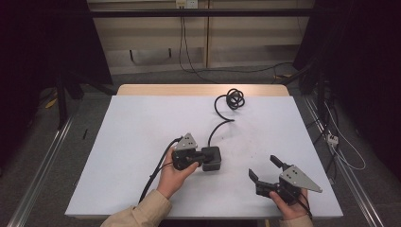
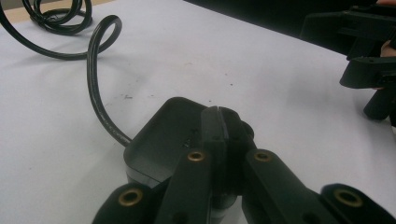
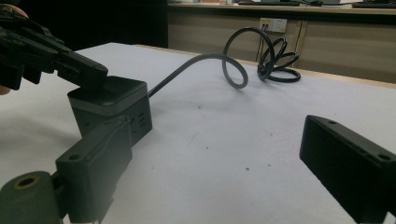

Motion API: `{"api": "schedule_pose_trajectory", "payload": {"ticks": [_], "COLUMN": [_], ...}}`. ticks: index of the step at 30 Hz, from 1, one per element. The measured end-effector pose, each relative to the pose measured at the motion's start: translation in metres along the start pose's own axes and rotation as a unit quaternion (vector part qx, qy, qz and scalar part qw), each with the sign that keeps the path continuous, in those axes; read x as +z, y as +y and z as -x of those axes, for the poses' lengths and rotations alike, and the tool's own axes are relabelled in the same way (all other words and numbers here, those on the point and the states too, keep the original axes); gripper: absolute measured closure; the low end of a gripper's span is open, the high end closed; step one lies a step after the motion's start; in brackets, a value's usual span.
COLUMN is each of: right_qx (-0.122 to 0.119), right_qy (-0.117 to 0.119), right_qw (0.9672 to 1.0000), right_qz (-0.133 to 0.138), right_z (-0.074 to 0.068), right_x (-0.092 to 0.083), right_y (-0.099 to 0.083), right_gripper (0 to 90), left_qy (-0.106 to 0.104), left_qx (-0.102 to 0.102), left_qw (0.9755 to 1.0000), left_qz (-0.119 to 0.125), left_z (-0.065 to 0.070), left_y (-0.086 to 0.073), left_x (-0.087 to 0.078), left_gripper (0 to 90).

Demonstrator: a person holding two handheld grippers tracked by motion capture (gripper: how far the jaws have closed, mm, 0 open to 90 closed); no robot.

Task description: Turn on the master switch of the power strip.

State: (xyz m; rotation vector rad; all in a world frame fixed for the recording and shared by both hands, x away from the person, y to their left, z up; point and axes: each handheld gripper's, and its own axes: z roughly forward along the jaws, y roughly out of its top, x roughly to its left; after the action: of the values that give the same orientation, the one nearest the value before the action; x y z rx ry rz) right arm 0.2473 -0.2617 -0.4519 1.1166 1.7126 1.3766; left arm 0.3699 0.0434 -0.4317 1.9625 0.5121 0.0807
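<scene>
A black cube-shaped power box (image 1: 215, 160) sits on the white table (image 1: 137, 137), left of the middle. Its black cable (image 1: 218, 124) runs toward the far edge and ends in a coil (image 1: 235, 98). My left gripper (image 1: 204, 156) is shut, its closed tips resting on the box's top. In the left gripper view the jaws (image 2: 218, 114) meet over the box lid (image 2: 159, 140), with nothing seen between them. My right gripper (image 1: 263, 166) stands open near the front right, apart from the box (image 3: 116, 107). Its jaws point toward the box, and the cable (image 3: 224, 60) curls behind.
The table's wooden far edge (image 1: 198, 89) lies beyond the coil. Metal rails (image 1: 42, 161) run along both sides of the table on the floor. Loose cables (image 1: 338, 142) lie on the floor at the right. A wall socket (image 3: 273, 24) is behind the table.
</scene>
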Motion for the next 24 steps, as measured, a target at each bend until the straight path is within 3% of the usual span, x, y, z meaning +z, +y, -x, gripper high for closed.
{"api": "schedule_pose_trajectory", "payload": {"ticks": [5, 8, 11, 24], "right_qx": [0.000, -0.001, -0.002, -0.002], "right_qy": [0.000, 0.000, 0.000, 0.001], "right_qw": [1.0000, 1.0000, 1.0000, 1.0000], "right_qz": [0.000, 0.000, 0.000, 0.000], "right_z": [-0.0004, -0.0005, -0.0006, 0.0000], "right_x": [0.0003, 0.0005, 0.0006, 0.0009], "right_y": [0.0001, -0.0001, 0.0001, 0.0004], "right_gripper": [8.8, 8.8, 8.8, 8.9], "left_qy": [0.000, 0.005, 0.001, 0.002], "left_qx": [-0.003, 0.006, -0.006, -0.002], "left_qw": [1.0000, 1.0000, 1.0000, 1.0000], "left_qz": [-0.001, -0.006, -0.003, -0.005], "left_z": [0.0001, 0.0011, 0.0007, 0.0006], "left_y": [0.0002, 0.0011, 0.0007, 0.0012], "left_x": [0.0001, 0.0000, 0.0002, 0.0004], "left_gripper": [90.0, 90.0, 90.0, 90.0]}}
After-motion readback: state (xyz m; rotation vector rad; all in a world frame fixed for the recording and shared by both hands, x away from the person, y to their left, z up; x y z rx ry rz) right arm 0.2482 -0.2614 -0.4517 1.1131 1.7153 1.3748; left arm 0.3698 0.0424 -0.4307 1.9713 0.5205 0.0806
